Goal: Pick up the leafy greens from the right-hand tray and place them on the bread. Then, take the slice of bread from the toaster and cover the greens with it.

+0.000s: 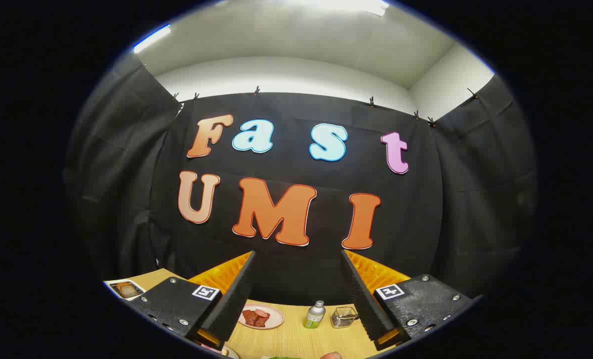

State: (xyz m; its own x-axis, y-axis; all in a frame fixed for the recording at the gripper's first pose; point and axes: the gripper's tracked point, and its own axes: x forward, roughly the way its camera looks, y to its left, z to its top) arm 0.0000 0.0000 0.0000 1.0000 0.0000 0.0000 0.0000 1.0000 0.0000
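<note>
Black cloth wall (296, 269) takes most of the frame, pinned along its top edge with small clips; white ceiling and wall above it, a light strip at upper left.

Wooden worktop (296, 339) runs along the bottom of the frame, light grain, seen only as a low band under the cloth.

Gripper (299, 289) held high and tilted up, so the view looks more at the wall than at the worktop. Jaws spread wide, nothing between them but open air; each finger (234, 294) rises from the lower frame toward centre, with a square marker tag on each mount.

Pink plate (261, 316) on the worktop, lower centre, just right of the left finger, carrying reddish meat slices (254, 317).

Small bottle (315, 315) with a silver cap and green label, upright, right of the plate, between the two fingers.

Small clear container with a wire frame (345, 317) just beside the bottle, touching the right finger's outline in the frame; contents cannot be told.

Tray with a slice of bread (125, 289) at lower left, outside the left finger, on the worktop's far-left corner.

Leafy greens (281, 357): only a thin green sliver at the very bottom edge, below centre. Which tray it lies in cannot be told.

A fingertip (331, 355) of a person at the bottom edge, just right of the green sliver.
</note>
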